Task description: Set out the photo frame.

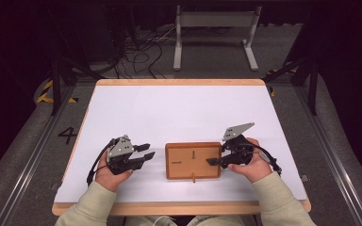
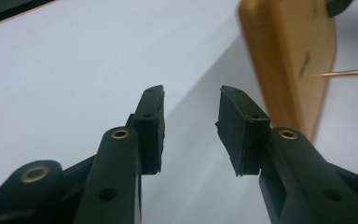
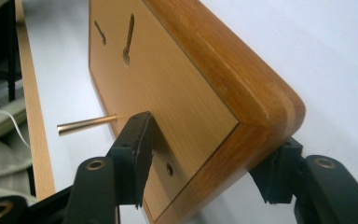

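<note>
Lying flat, your rectangular brown wooden board (image 1: 193, 161) runs long axis left-right, your right gripper (image 1: 213, 161) clamped on its right end, your left gripper (image 1: 147, 151) apart, empty, beside its left end.

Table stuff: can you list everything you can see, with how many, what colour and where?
Wooden board: one, orange-brown, lying flat near the front middle of the table, with two dark keyhole slots on its top face.
Metal pin: one, brass-coloured, sticking out of the board's front edge.
Table: one, white top with a light wood rim.
Metal frame: one, light grey, on the floor behind the table.
Cables: a dark tangle, on the floor behind the table at the left.
Left claw: one, black, left of the board, open with nothing between its jaws.
Right claw: one, black, at the board's right end, a jaw on each side of its corner.
Sleeves: two, pale beige, at the bottom edge.
</note>
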`<state>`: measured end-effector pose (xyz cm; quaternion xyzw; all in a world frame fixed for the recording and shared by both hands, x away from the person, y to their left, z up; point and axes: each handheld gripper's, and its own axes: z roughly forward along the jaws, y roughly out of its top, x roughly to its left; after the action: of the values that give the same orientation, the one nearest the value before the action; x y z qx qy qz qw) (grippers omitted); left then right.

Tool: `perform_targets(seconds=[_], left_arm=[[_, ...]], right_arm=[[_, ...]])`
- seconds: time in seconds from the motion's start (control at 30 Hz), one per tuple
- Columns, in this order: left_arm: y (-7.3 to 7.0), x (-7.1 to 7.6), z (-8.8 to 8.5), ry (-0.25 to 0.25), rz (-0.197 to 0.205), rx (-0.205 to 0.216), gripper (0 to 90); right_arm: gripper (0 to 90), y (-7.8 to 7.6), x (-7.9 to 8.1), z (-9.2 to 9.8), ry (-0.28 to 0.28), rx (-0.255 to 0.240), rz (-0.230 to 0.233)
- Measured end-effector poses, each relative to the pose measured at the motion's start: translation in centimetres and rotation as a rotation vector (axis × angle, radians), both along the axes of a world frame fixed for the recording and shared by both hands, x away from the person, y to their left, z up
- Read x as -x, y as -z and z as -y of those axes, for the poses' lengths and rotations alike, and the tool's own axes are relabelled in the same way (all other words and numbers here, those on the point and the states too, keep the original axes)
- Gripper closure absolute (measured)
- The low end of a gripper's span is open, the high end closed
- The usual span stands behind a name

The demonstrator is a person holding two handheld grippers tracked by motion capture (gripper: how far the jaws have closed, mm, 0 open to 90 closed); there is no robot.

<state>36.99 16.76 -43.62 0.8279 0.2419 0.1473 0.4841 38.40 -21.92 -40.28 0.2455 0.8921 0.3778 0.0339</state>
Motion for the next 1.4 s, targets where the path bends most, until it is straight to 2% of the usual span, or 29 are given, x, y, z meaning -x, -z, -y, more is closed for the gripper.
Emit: perform_targets(seconds=[0.37,0.53,0.63,0.87,1.03,1.17,1.4], left_arm=[[0.9,-0.8,-0.8,-0.037,-0.038,-0.001,62.0],[1.0,-0.9,-0.8,-0.034,-0.05,0.003,61.6],[1.1,-1.0,-0.7,-0.026,-0.05,0.004,61.5],[1.2,-1.1,-0.7,-0.028,-0.065,0.007,61.4],[1.3,-1.1,-0.7,-0.027,-0.067,0.007,61.4],[1.3,-1.2,-0.6,-0.023,-0.067,0.006,61.1],[1.4,-1.2,-0.5,-0.023,-0.072,0.005,60.9]], right_arm=[[54.8,-1.1,2.7,0.0,-0.1,0.1,0.123],[59.7,-1.4,3.7,0.1,-0.131,0.122,0.143],[63.0,-1.5,4.4,0.3,-0.157,0.126,0.138],[63.8,-1.5,5.5,0.2,-0.188,0.154,0.202],[63.4,-1.5,5.9,0.3,-0.209,0.164,0.2],[59.6,-1.2,6.5,0.4,-0.223,0.172,0.174],[56.8,-1.1,6.8,0.4,-0.228,0.179,0.171]])
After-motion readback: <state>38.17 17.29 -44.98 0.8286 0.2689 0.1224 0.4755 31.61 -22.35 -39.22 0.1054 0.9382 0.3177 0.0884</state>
